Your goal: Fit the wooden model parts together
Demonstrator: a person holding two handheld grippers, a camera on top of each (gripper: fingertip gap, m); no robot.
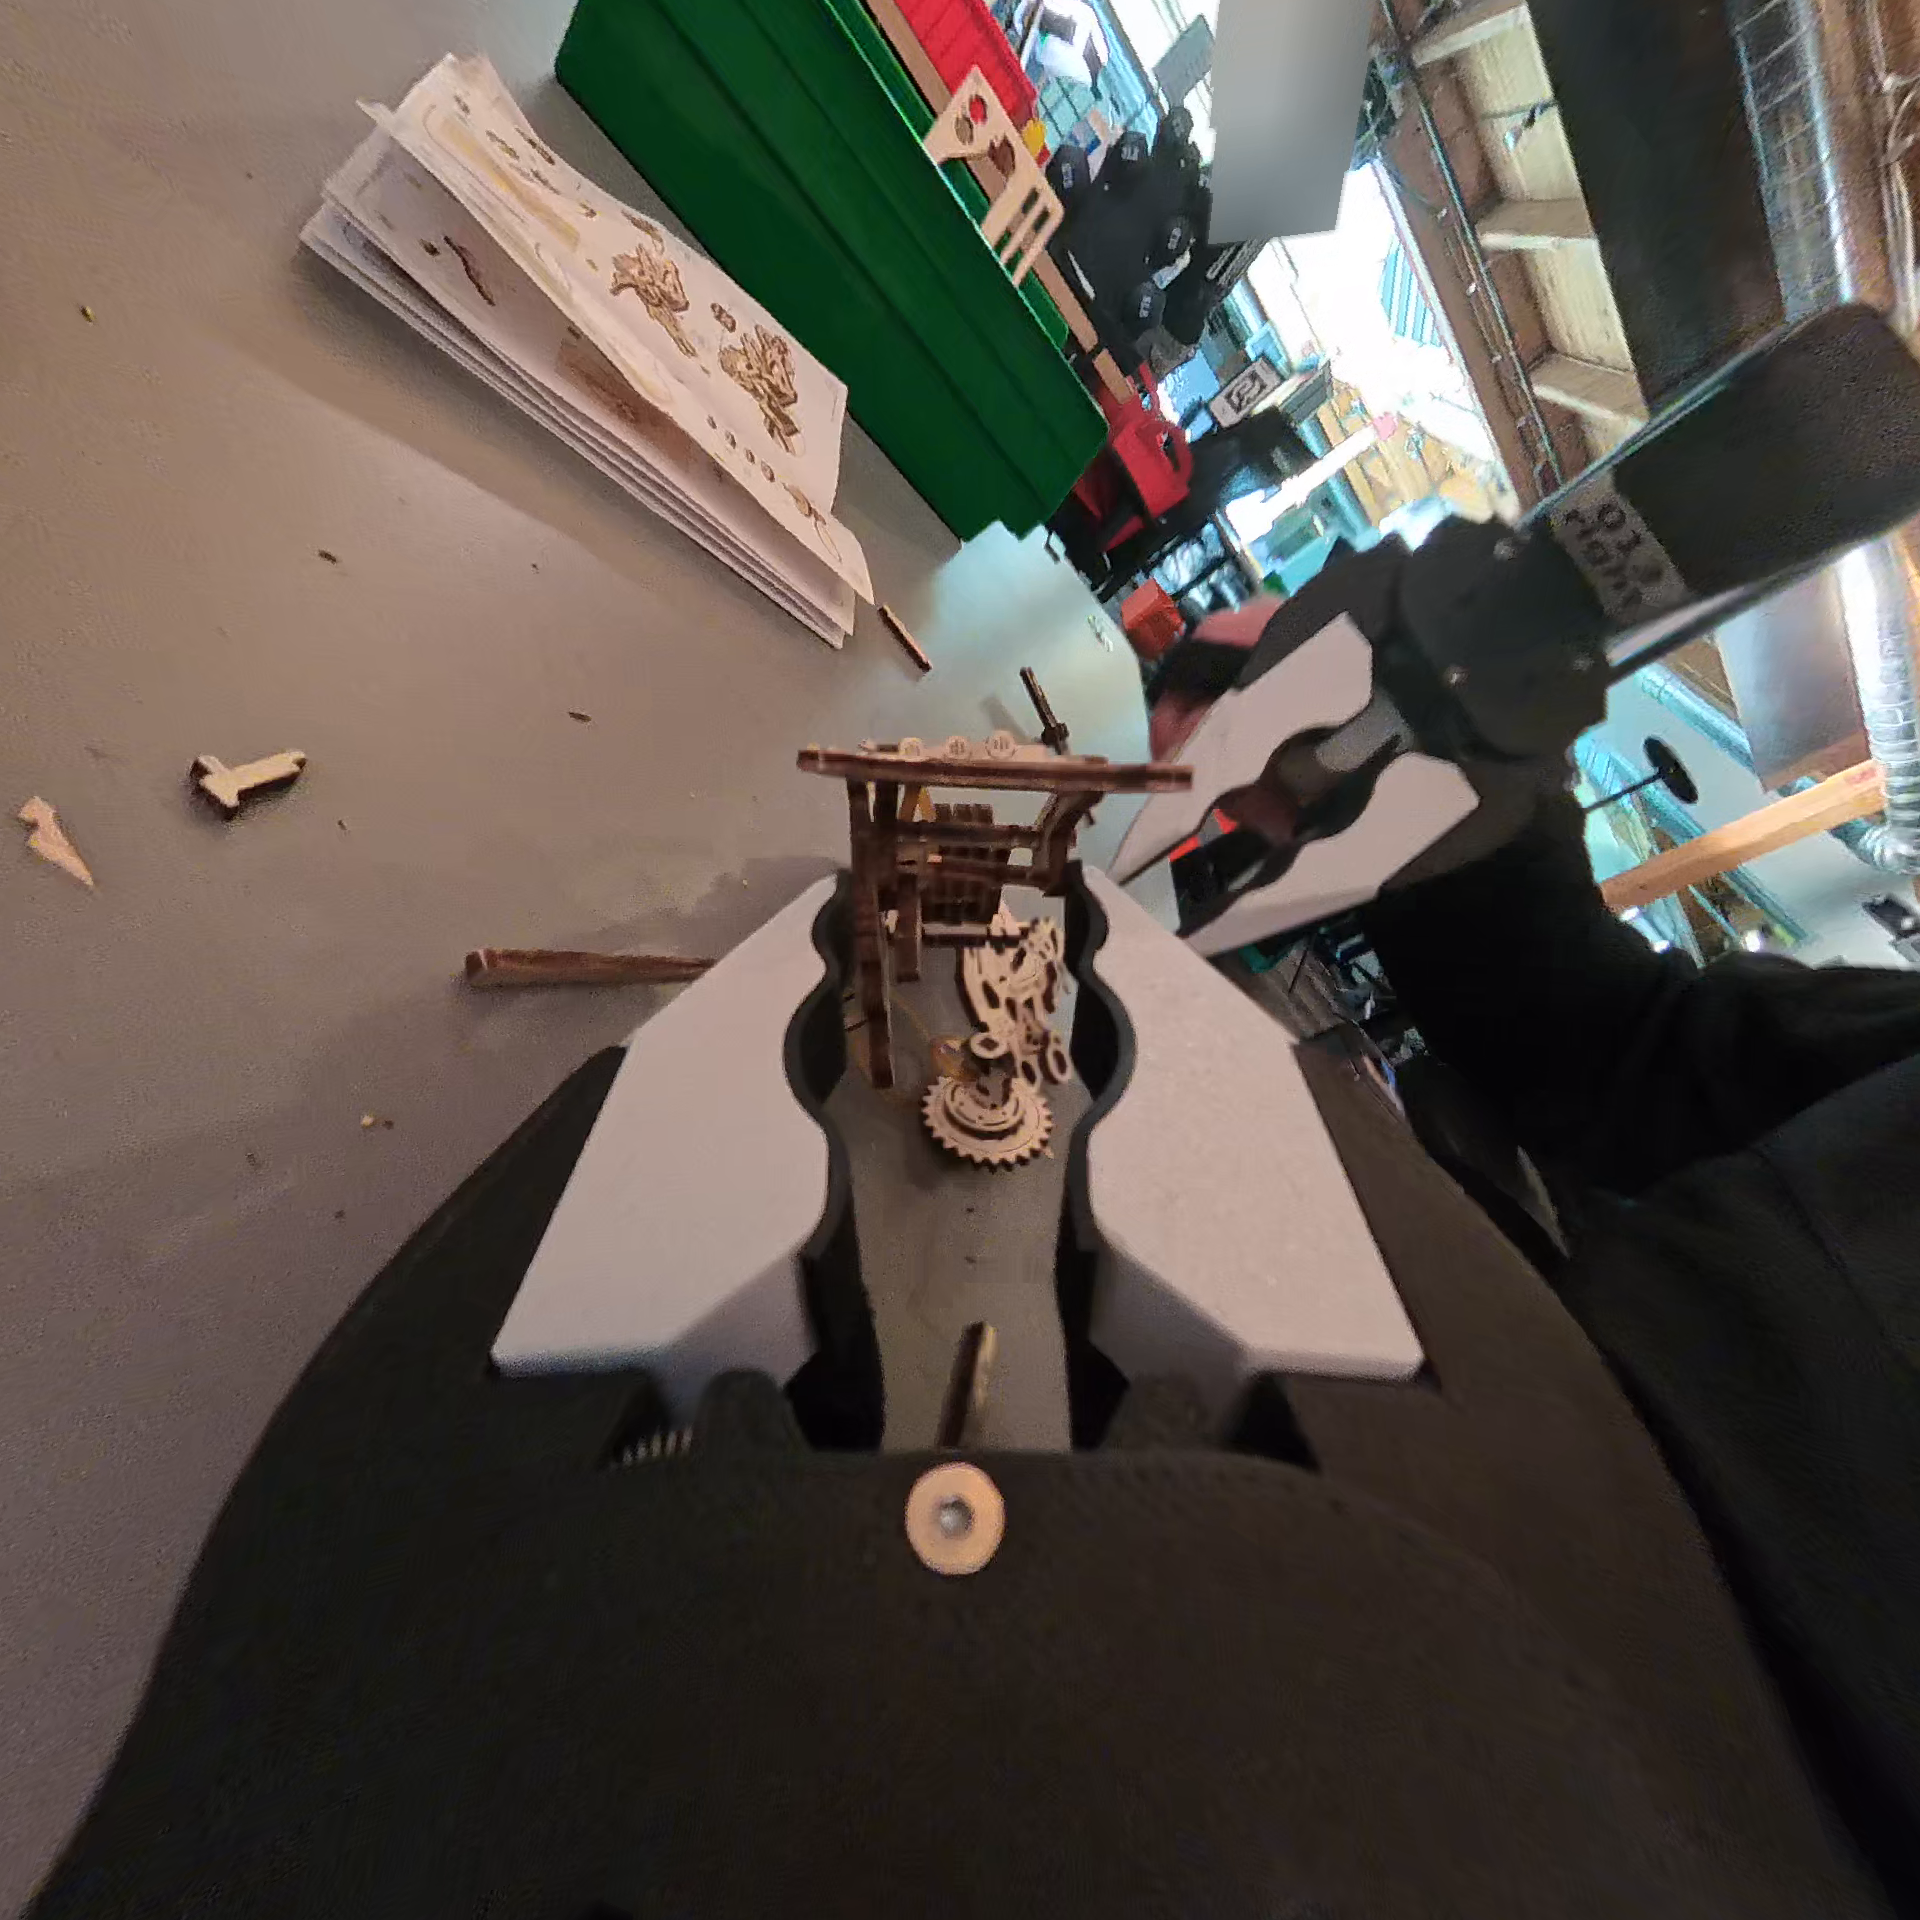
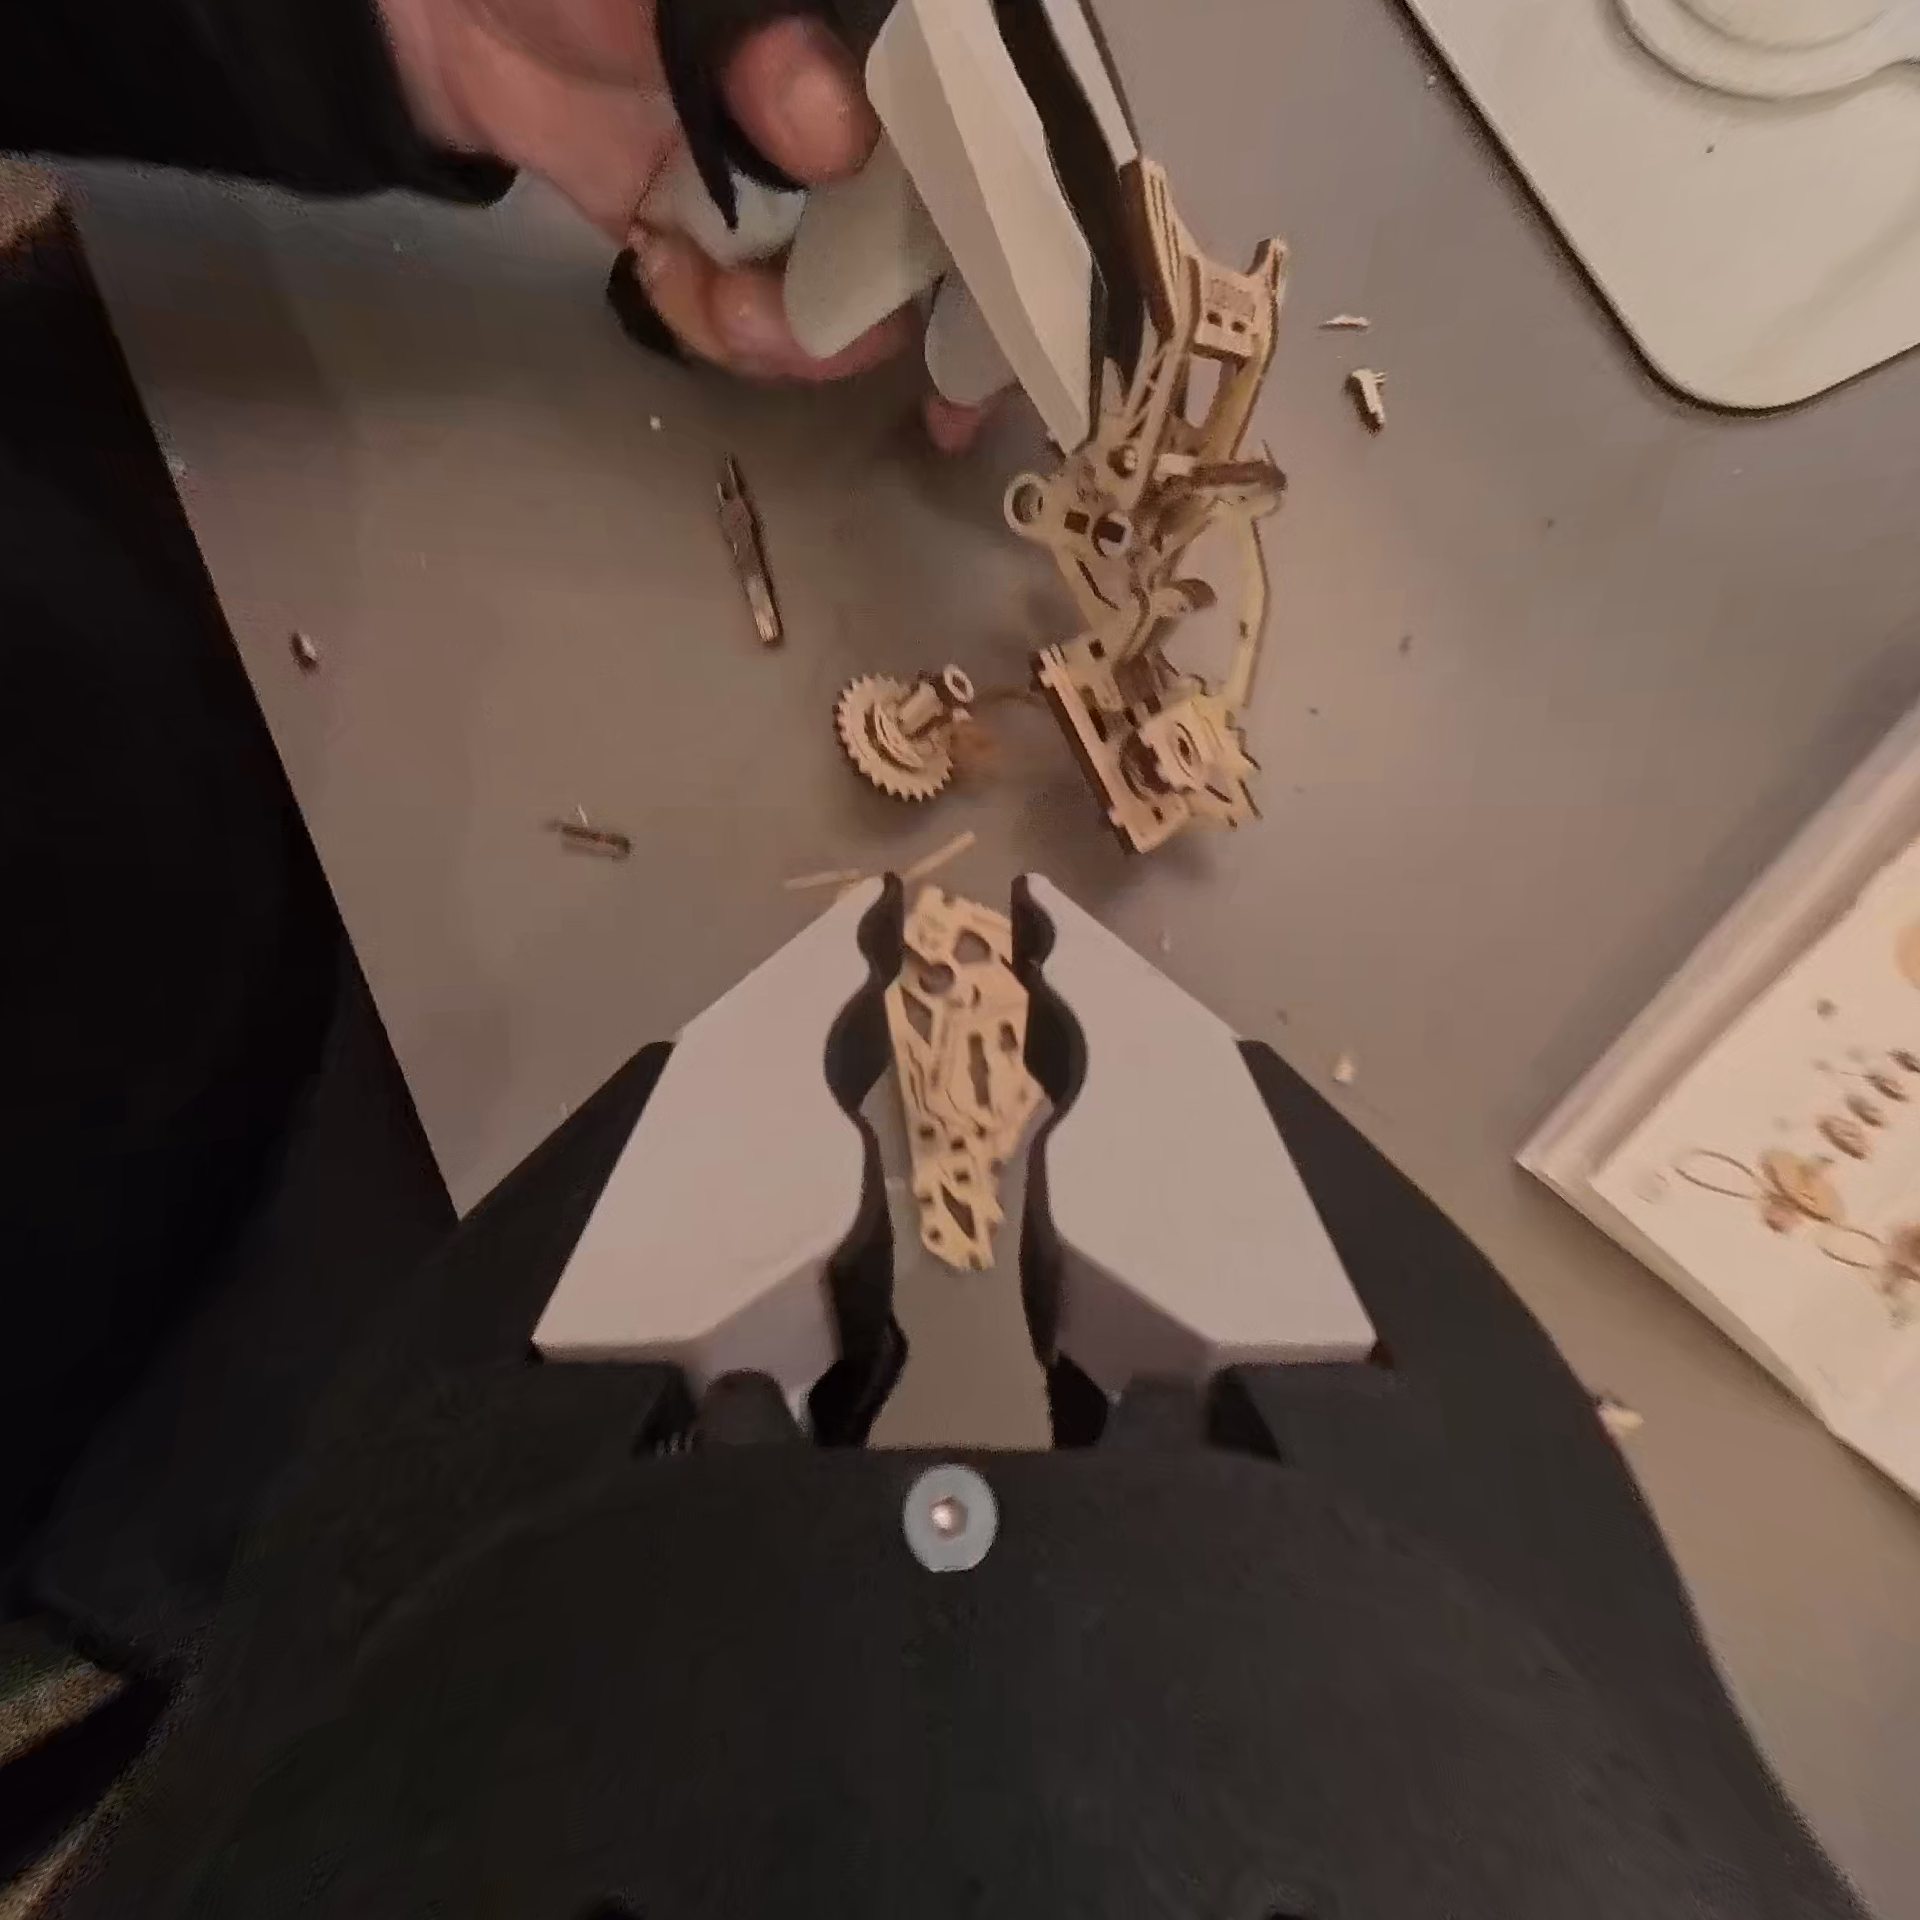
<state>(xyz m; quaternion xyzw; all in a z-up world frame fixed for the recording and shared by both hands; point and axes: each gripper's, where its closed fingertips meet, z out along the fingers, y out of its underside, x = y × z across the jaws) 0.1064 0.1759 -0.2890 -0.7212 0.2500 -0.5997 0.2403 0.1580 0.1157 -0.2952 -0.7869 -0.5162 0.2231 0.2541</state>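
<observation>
My left gripper [image 1: 961,914] has its two pads pressed on the sides of the wooden model [image 1: 966,831], a partly built frame of brown laser-cut pieces whose flat top bar sticks out just past the fingertips. In my right wrist view that same model [image 2: 1153,540] hangs from the left gripper down to the grey table [image 2: 520,520], and a hand [image 2: 665,135] grips the tool at the far left. My right gripper [image 2: 954,894] has its jaws narrowly apart, with a flat pale wooden plate [image 2: 961,1070] full of cut-outs between the pads; the plate lies tilted across the gap, touching the right pad, but I cannot tell whether the left pad presses on it, so the pinch is uncertain. A toothed wooden gear [image 2: 894,732] on a short axle lies on the table just beyond my right fingertips, to the left of the model's lower block. A thin wooden stick [image 2: 940,854] lies just ahead of the tips, and a dark slim piece [image 2: 748,561] lies farther off to the left. An open instruction booklet [image 1: 592,343] rests on the far left of the table beside a green bin [image 1: 821,260], with small wooden offcuts [image 1: 244,777] scattered near it.
</observation>
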